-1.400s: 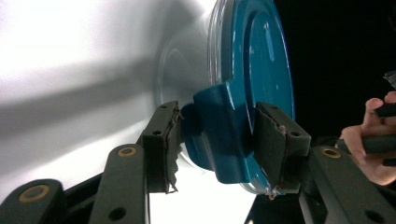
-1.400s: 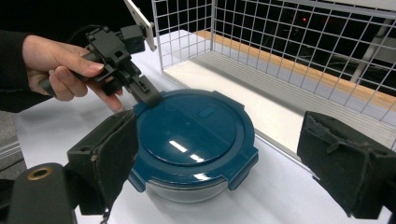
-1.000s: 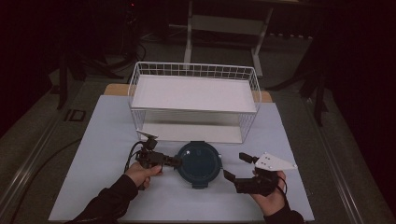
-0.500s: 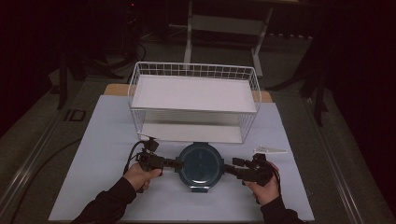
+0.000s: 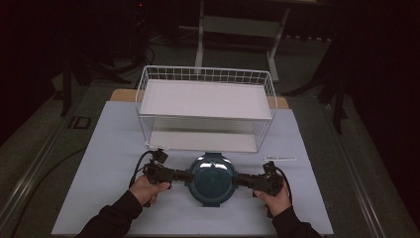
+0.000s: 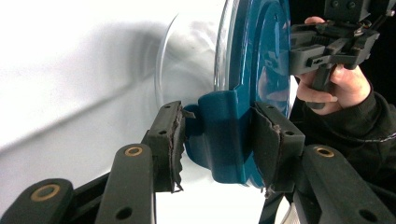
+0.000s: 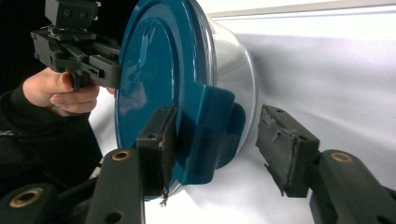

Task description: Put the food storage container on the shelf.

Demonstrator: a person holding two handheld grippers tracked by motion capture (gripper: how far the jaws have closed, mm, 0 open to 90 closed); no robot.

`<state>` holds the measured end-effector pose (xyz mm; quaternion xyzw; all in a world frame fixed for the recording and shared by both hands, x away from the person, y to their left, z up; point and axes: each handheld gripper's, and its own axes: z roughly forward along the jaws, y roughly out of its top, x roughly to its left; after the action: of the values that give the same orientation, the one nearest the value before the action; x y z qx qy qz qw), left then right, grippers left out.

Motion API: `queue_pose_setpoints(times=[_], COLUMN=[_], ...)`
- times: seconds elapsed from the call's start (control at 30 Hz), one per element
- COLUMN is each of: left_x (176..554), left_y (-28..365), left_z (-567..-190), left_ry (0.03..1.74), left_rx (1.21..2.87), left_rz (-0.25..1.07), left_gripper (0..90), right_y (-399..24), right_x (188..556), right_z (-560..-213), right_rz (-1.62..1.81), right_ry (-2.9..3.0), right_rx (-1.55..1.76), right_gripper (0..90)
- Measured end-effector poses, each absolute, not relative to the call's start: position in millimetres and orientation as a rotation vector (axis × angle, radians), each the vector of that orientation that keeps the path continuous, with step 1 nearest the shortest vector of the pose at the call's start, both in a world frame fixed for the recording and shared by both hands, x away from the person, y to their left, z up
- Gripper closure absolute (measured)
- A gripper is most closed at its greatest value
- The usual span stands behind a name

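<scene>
Teal lid [image 5: 213, 178] on a clear glass container [image 6: 187, 60] sits near the front edge of the desk [image 5: 109, 148], about midway between its left and right edges, just in front of the white wire basket [image 5: 206, 106]. The left gripper [image 5: 179, 175] reaches in from the left, held in the person's left hand [image 5: 148, 188]. In the left gripper view its two jaws are clenched on the lid's side tab [image 6: 224, 135], one pad [image 6: 175, 140] pressed to each face of it. The right gripper [image 5: 242, 180] comes in from the right in the right hand [image 5: 272, 198]. In the right gripper view its jaws stand released around the opposite tab [image 7: 210, 135]: one pad [image 7: 159, 144] lies close against the lid side, while the other pad [image 7: 285, 144] is well apart from the tab. A thin white strip [image 5: 280, 158] lies on the desk behind the right gripper, toward the right edge.
</scene>
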<state>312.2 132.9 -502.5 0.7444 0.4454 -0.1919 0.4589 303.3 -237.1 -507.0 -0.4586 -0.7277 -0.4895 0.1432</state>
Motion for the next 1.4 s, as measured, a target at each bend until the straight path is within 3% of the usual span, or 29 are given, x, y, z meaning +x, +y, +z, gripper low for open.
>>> queue_pose_setpoints(times=[0.17,1.4], left_x=[310.2,299.2], left_y=[132.6,131.7], left_z=[-502.1,-488.5], left_ry=[1.1,1.085], left_rx=[1.831,1.825], left_rz=[-0.463,-0.356], left_gripper=[55.8,56.4], right_y=[-236.0,-233.2], right_x=[303.0,294.7], right_z=[-508.6,-496.0], right_rz=[-1.405,-1.438], right_ry=[-2.07,-2.089], right_rx=[-1.302,-1.307], right_gripper=[53.5,57.0])
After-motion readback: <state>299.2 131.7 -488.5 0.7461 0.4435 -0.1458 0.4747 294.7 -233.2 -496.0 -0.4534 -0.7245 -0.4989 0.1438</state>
